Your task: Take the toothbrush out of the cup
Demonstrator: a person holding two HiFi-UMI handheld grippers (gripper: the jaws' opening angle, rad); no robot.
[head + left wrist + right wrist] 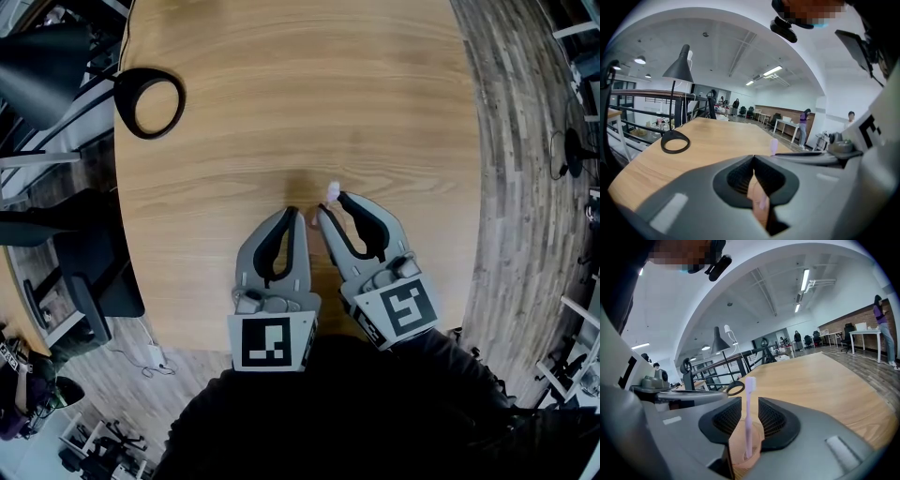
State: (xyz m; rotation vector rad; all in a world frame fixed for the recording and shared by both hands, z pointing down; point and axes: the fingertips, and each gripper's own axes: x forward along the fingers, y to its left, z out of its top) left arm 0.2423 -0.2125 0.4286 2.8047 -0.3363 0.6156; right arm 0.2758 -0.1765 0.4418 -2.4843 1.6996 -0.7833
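Observation:
A pale pink toothbrush (pixel 749 423) stands upright in a small peach cup (pixel 740 453), bristles (pixel 750 382) on top. My right gripper (pixel 749 401) is open around the handle, with a gap on each side. In the head view only the brush head (pixel 332 191) shows, just past the right gripper (pixel 330 206). My left gripper (pixel 291 212) sits beside it with its tips together. In the left gripper view the cup's wall (pixel 757 201) is pinched between the jaws of the left gripper (pixel 753 158). The brush head (pixel 773 145) rises just past its right jaw. Most of the cup is hidden in the head view.
The wooden table (pixel 281 94) stretches away ahead of both grippers. A black lamp with a ring base (pixel 150 103) stands at its far left corner. The table's near edge is under the grippers, and the floor (pixel 516 187) lies to the right.

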